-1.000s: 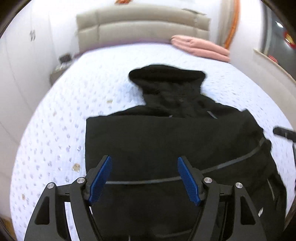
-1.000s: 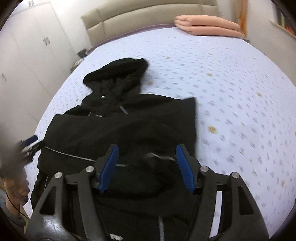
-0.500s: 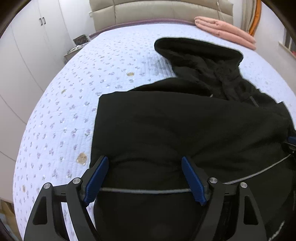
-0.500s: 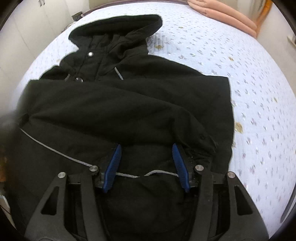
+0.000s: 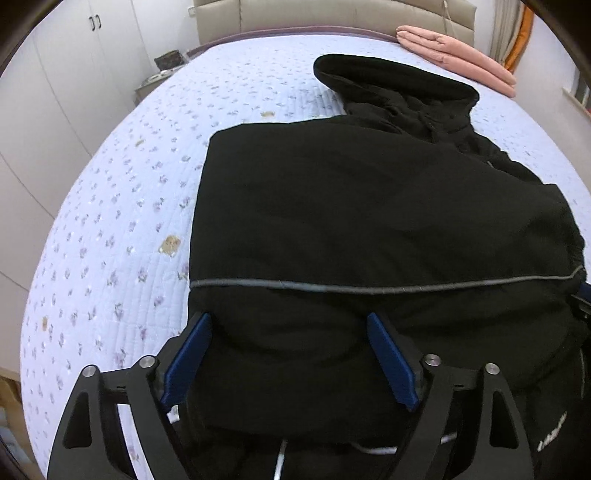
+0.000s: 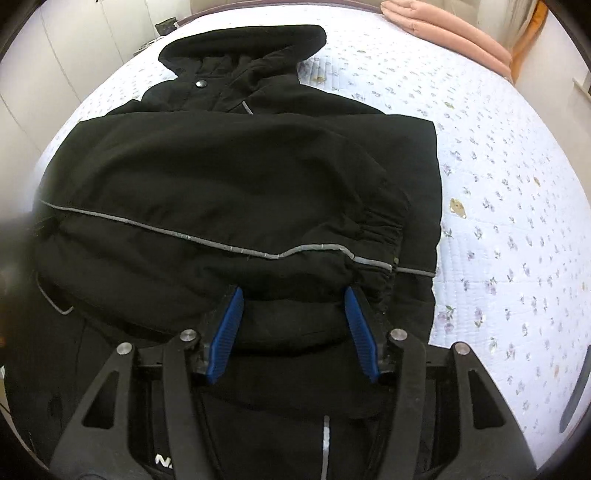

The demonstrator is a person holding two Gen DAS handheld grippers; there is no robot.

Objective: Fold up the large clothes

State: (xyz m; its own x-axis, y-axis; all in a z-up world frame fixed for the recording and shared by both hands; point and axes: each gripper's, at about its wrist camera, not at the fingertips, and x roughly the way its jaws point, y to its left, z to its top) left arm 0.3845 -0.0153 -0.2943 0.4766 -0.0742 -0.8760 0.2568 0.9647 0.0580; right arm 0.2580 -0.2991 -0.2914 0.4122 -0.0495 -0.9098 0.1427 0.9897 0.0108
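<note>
A black hooded jacket (image 5: 351,206) lies on the bed, hood (image 5: 399,85) toward the headboard, with a grey reflective stripe (image 5: 369,288) across its folded body. My left gripper (image 5: 288,319) is low over the near left part, its jaws wide and opening, with a bulge of fabric between the blue pads. In the right wrist view the same jacket (image 6: 221,177) fills the frame. My right gripper (image 6: 293,291) is at the near right part and shut on a thick fold of it below the stripe (image 6: 184,234).
The bed's pale flowered quilt (image 5: 129,221) shows left of the jacket, and more quilt (image 6: 517,184) to its right. A folded pink blanket (image 5: 454,51) lies by the beige headboard (image 5: 332,14). White wardrobes (image 5: 55,74) and a nightstand (image 5: 162,62) stand at the left.
Both grippers have sunk toward the jacket and tipped further down, so it fills more of each view. The left jaws have spread wider. The right jaws have narrowed a little.
</note>
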